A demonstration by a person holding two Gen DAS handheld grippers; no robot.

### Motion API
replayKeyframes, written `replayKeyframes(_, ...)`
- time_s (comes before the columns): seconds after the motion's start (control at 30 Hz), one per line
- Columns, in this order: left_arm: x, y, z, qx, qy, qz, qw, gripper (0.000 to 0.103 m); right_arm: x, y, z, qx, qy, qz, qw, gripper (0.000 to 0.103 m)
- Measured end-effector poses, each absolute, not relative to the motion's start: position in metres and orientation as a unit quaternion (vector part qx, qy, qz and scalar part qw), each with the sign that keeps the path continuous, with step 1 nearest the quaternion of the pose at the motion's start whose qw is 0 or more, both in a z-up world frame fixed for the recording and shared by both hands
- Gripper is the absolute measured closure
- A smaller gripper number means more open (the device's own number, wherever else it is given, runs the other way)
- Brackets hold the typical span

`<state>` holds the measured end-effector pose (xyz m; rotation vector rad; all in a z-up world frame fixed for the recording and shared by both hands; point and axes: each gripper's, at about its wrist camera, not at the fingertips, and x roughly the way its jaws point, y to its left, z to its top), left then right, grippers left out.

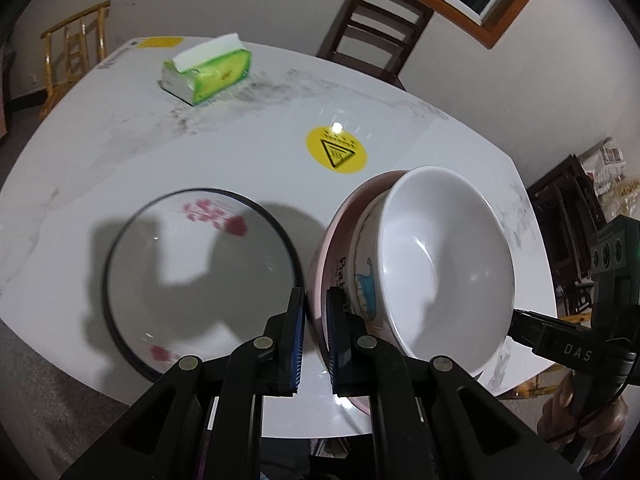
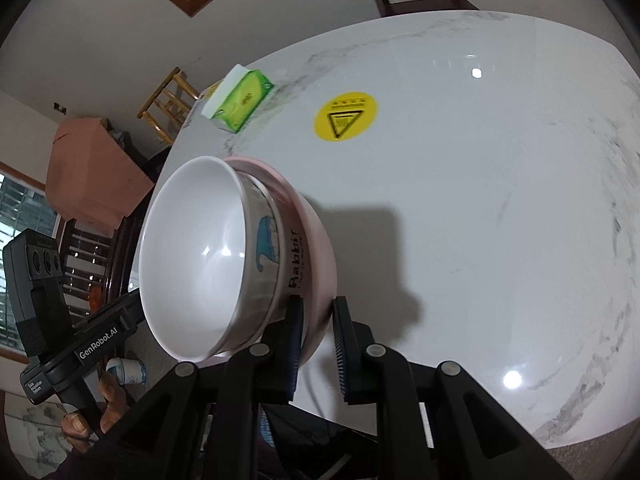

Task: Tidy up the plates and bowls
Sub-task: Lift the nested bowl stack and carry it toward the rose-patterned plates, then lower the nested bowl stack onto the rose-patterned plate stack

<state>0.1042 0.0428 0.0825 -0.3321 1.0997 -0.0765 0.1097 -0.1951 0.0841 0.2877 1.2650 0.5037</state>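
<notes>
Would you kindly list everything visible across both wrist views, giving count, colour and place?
Pink bowl: one, pink, lifted and tilted, rim pinched by both tools.
White bowl with blue drawing: one, white inside, nested in the pink bowl.
Black-rimmed plate with red flowers: one, white, flat on the table's near edge, in the left wrist view.
Green tissue pack: one, green and white, far side of the table.
Yellow round sticker: one, yellow, mid-table.
White marble table: one, grey-veined.
Dark wooden chair: one, behind the table.
Left tool: black, shut on the pink bowl's rim.
Right tool: black, shut on the same rim.
</notes>
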Motion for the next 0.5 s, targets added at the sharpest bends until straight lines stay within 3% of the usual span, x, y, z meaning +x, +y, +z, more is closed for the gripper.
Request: replayKeyframes(0.5,0.085,0.111,0.095,-0.179,0.504,0.020,0.845,0.097,0.122,-0.114,0.094,0.106,0.586,0.278,0.754,0.088)
